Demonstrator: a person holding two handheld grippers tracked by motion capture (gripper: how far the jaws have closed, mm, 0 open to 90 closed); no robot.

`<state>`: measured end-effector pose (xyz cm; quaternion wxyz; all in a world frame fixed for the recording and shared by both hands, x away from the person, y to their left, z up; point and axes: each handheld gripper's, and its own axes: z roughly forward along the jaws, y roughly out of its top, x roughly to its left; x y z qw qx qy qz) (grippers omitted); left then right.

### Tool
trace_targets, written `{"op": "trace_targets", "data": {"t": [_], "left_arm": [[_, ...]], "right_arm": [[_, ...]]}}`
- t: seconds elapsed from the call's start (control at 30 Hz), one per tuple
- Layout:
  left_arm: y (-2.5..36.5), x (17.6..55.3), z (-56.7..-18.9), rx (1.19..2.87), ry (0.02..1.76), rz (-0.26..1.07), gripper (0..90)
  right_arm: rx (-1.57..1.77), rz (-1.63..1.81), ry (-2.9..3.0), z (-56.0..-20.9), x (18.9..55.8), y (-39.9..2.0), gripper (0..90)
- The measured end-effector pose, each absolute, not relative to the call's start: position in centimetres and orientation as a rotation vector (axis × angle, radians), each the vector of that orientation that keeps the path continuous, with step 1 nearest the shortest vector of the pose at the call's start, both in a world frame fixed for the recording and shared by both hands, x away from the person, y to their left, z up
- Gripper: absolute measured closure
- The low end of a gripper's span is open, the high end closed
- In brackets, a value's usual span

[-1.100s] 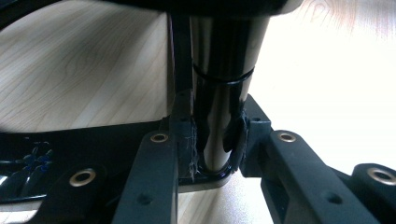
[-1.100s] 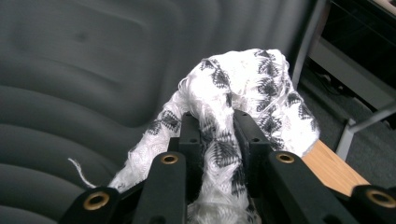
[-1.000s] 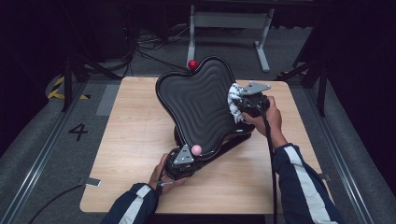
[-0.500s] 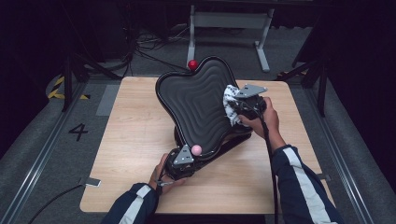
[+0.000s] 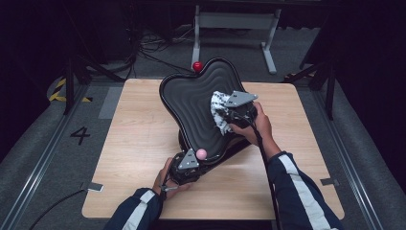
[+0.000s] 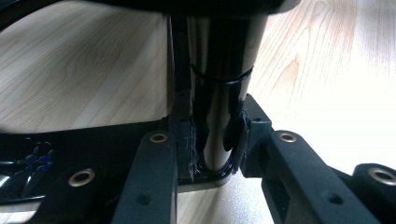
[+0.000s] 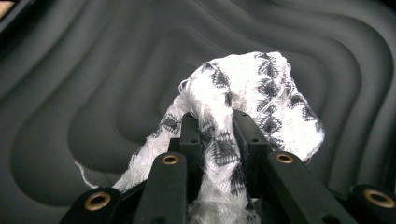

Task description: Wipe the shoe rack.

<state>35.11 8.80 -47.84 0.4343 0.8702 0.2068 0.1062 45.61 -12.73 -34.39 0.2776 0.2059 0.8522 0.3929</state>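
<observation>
A black tray (image 5: pixel 189 103) with wavy ridges stands tilted on the wooden table (image 5: pixel 134 143). My right gripper (image 5: pixel 229 116) is shut on a white cloth with a black pattern (image 5: pixel 218 111) and presses it against the tray's right side. In the right gripper view the cloth (image 7: pixel 264 91) bunches between and over the jaws of the right gripper (image 7: pixel 217 128), against the ridged tray surface (image 7: pixel 116 70). My left gripper (image 5: pixel 188 164) sits at the tray's near end. In the left gripper view the left gripper (image 6: pixel 212 140) is shut on a glossy black post (image 6: pixel 219 88) under the tray.
A pink ball (image 5: pixel 202 153) sits at the tray's near tip and a red ball (image 5: pixel 197 66) at its far tip. Beyond the table's far edge stand a white metal frame (image 5: pixel 234 21) and cables on the floor. Bare wood lies to the left of the tray.
My right gripper has slid left and slightly nearer across the tray, dragging the cloth with it. The left gripper and the tray have kept still.
</observation>
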Motion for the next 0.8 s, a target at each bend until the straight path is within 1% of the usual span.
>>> {"op": "trace_targets", "data": {"t": [0.47, 0.8], "left_arm": [[8.7, 35.1, -47.9, 2.166, 0.517, 0.263, 72.7], [8.7, 35.1, -47.9, 2.171, 0.519, 0.267, 72.6]], "right_arm": [[0.456, 1.151, 2.327, -34.4, 44.2, -9.7, 76.3], [0.341, 1.171, 2.361, -34.4, 42.5, -6.7, 76.1]]}}
